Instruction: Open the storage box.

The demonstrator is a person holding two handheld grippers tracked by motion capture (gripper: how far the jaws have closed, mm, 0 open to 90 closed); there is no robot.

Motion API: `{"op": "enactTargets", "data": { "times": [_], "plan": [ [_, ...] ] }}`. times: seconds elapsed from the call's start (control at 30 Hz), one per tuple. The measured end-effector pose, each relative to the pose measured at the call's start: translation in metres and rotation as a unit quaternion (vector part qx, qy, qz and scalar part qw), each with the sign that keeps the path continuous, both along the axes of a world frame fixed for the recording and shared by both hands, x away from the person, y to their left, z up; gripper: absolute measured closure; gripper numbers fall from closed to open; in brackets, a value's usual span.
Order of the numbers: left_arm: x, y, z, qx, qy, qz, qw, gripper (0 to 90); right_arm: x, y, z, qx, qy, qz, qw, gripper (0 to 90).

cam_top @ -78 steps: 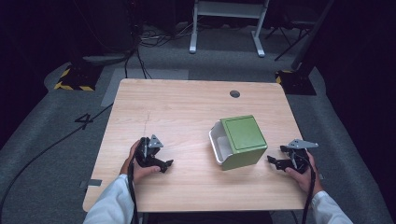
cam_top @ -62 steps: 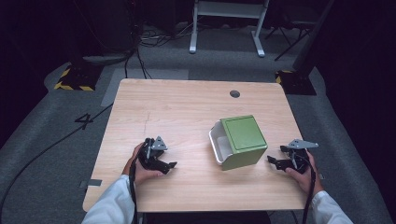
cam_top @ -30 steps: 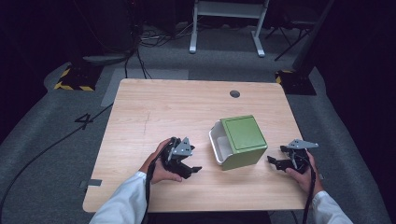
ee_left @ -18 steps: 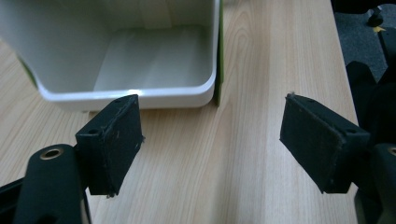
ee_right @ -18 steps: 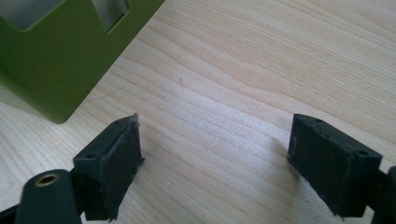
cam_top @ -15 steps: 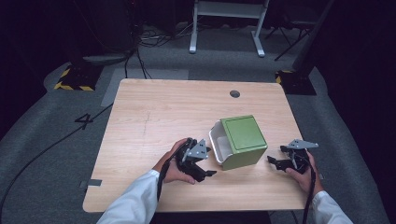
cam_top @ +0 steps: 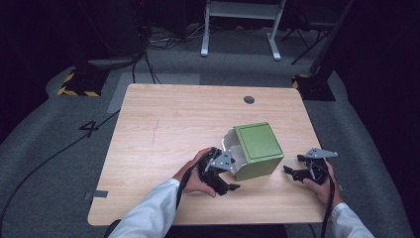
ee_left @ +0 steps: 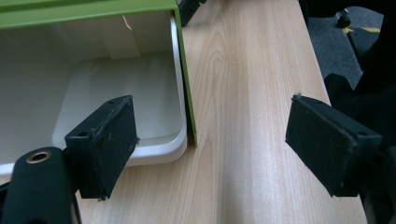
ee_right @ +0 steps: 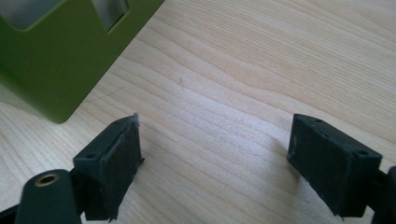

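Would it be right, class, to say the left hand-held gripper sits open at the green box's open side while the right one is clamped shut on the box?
Not quite. The right hand-held gripper is open and apart from the green box, as the right gripper view shows. The left hand-held gripper is indeed open at the box's open side.

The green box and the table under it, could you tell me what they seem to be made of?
Green box: likely plastic, with smooth matte green walls and a glossy white inner tray with rounded corners. Table: light wood or wood-look laminate, with visible grain lines; the pictures cannot settle which.
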State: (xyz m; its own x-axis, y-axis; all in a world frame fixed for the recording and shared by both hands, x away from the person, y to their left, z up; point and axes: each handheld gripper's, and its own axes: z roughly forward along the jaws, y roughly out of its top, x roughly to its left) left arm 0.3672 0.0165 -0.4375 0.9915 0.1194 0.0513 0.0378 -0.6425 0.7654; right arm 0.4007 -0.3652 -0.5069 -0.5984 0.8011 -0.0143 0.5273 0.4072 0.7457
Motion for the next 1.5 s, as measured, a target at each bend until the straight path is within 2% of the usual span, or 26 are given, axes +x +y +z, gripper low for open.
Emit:
{"op": "enactTargets", "data": {
  "times": [0.37, 0.5, 0.73, 0.87, 1.03, 1.13, 1.17, 1.23, 1.27, 1.33, 1.37, 1.5],
  "plan": [
    [0.009, -0.01, -0.012, 0.029, 0.022, -0.016, 0.9992, 16.8, 0.0, 0.0, 0.0, 0.0, 0.0, 0.0, 1.0, 17.3],
    [0.009, -0.009, -0.014, 0.029, 0.017, -0.013, 0.9993, 18.3, 0.0, 0.0, 0.0, 0.0, 0.0, 0.0, 1.0, 17.3],
    [0.011, -0.004, -0.013, 0.027, 0.005, -0.007, 0.9996, 31.6, 0.0, 0.0, 0.0, 0.0, 0.0, 0.0, 1.0, 17.3],
    [0.013, -0.002, -0.013, 0.029, 0.007, -0.008, 0.9995, 32.9, 0.0, 0.0, 0.0, 0.0, 0.0, 0.0, 1.0, 17.3],
    [0.013, 0.0, -0.015, 0.043, 0.004, -0.003, 0.9991, 33.6, 0.0, 0.0, 0.0, 0.0, 0.0, 0.0, 1.0, 17.3],
    [0.013, 0.002, -0.015, 0.047, 0.002, 0.0, 0.9989, 36.9, 0.0, 0.0, 0.0, 0.0, 0.0, 0.0, 1.0, 17.3],
    [0.014, 0.003, -0.015, 0.045, 0.002, 0.002, 0.999, 41.3, 0.0, 0.0, 0.0, 0.0, 0.0, 0.0, 1.0, 17.3],
    [0.014, 0.004, -0.015, 0.045, -0.002, 0.004, 0.999, 42.0, 0.0, 0.0, 0.0, 0.0, 0.0, 0.0, 1.0, 17.2],
    [0.014, 0.005, -0.015, 0.044, -0.003, 0.005, 0.999, 47.1, 0.0, 0.0, 0.0, 0.0, 0.0, 0.0, 1.0, 17.3],
    [0.014, 0.007, -0.015, 0.043, -0.003, 0.01, 0.999, 48.4, 0.0, 0.0, 0.0, 0.0, 0.0, 0.0, 1.0, 17.3],
    [0.014, 0.008, -0.015, 0.044, -0.007, 0.01, 0.9989, 53.2, 0.0, 0.0, 0.0, 0.0, 0.0, 0.0, 1.0, 17.3],
    [0.015, 0.012, -0.015, 0.043, -0.012, 0.018, 0.9988, 60.2, 0.0, 0.0, 0.0, 0.0, 0.0, 0.001, 1.0, 17.2]
  ]
}}
